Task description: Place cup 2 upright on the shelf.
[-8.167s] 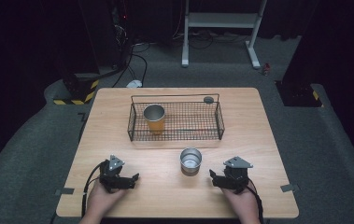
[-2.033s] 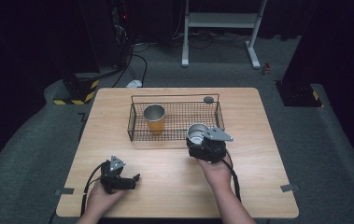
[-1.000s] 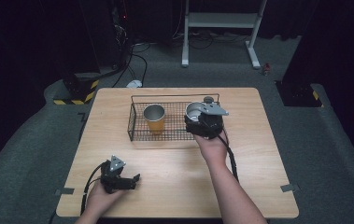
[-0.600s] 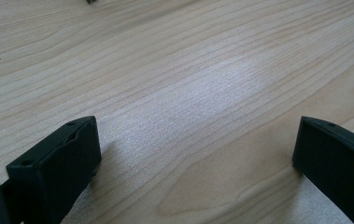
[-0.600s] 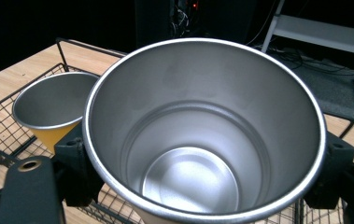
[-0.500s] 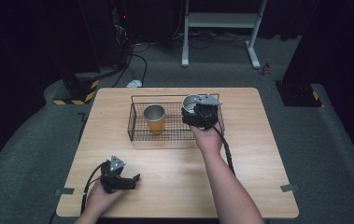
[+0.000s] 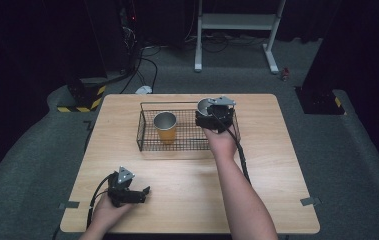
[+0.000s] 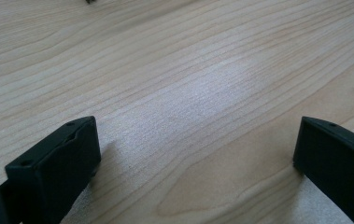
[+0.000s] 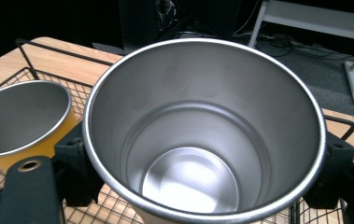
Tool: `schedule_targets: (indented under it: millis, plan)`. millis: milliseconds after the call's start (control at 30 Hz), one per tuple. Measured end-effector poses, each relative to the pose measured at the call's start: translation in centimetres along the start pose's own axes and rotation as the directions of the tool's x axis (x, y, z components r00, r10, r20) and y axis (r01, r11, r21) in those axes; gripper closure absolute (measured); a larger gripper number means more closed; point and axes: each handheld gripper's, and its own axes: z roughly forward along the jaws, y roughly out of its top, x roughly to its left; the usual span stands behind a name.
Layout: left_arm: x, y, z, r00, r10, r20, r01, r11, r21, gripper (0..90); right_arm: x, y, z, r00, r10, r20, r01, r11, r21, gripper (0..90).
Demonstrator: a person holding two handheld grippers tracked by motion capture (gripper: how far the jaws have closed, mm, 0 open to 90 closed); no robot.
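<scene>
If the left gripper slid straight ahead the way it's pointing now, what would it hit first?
Probably nothing: the left gripper, jaws open, rests low on the table, pointing toward its right side. Bare wood lies ahead as far as its own view reaches.

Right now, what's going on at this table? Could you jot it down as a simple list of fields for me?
Right gripper: shut on the silver cup, held above the wire basket
Left gripper: open, holding nothing, low over the wooden table near its front edge
Basket contents: one orange cup, upright, at the left end
Silver cup: upright, nothing inside
Likely next move: lowering the silver cup into the basket beside the orange one
</scene>
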Motion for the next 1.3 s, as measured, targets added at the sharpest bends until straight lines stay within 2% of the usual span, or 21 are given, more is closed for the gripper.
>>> schedule_targets:
  millis: [133, 767, 867, 933, 1300]
  plan:
    - [0.0, 0.0, 0.0, 1.0000, 0.002, 0.000, -0.002, 1.0000, 0.000, 0.6, -0.1, 0.0, 0.2, 1.0000, 0.004, 0.008, -0.004, 1.0000, 0.005, 18.5]
    - [0.0, 0.0, 0.0, 1.0000, 0.006, 0.001, -0.006, 1.0000, 0.003, 0.3, 0.0, -2.1, 3.3, 0.9997, -0.008, 0.021, 0.005, 0.9922, 0.124, 18.4]
    - [0.0, 0.0, 0.0, 0.9999, 0.012, -0.002, -0.012, 0.9999, 0.003, 0.3, 0.1, -2.5, 3.7, 0.9998, 0.009, 0.020, -0.012, 0.9882, 0.153, 18.4]
    - [0.0, 0.1, 0.0, 0.9999, 0.013, -0.002, -0.013, 0.9999, 0.003, 0.3, 0.0, -2.6, 3.9, 0.9998, -0.007, 0.020, 0.004, 0.9873, 0.159, 18.4]
    - [0.0, 0.0, 0.0, 1.0000, 0.006, 0.002, -0.006, 1.0000, 0.003, 0.3, 0.1, -3.5, 5.1, 0.9997, 0.009, 0.022, -0.014, 0.9750, 0.222, 18.4]
